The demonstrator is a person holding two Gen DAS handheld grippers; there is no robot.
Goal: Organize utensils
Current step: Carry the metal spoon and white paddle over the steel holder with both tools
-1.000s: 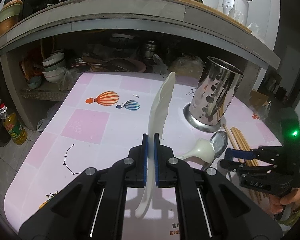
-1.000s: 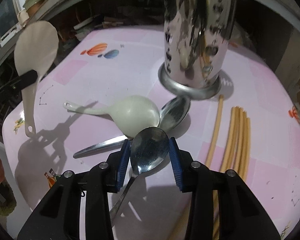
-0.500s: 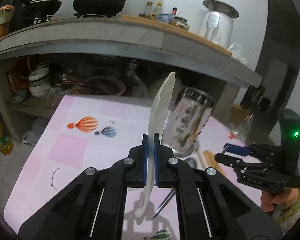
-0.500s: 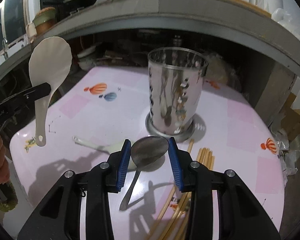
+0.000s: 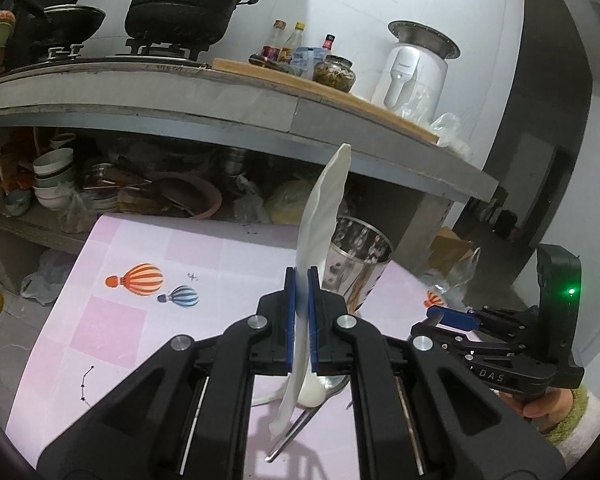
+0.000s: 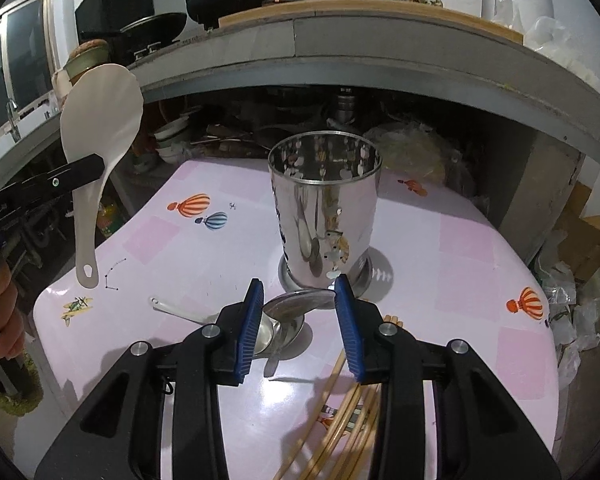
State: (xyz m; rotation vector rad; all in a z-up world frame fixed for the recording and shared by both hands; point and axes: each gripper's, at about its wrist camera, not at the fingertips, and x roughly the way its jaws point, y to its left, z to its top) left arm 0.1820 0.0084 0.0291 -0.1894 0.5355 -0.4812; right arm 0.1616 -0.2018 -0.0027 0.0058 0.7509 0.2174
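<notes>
left wrist view: left hand-held gripper (image 5: 301, 312) is clamping a white rice paddle (image 5: 320, 224) upright above the pink worktop (image 5: 112, 320). right wrist view: right hand-held gripper (image 6: 300, 316) is pinching a metal spoon (image 6: 296, 304) by its bowl, half-closed, just before the steel utensil holder (image 6: 326, 212); chopsticks (image 6: 340, 412) are lying on the worktop.

left gripper (image 5: 301, 312): raised white rice paddle (image 5: 320, 216) higher | right gripper (image 6: 300, 320): lifted metal spoon (image 6: 296, 304) off table (image 6: 460, 264)

Indoor light from above, fairly bright on the pink table (image 6: 460, 280). Glare and reflections on the steel holder (image 6: 326, 216). Under-shelf area dim, contents probably unreadable. Soft shadows under the grippers. Heavy fisheye bend, black vignette corners.
</notes>
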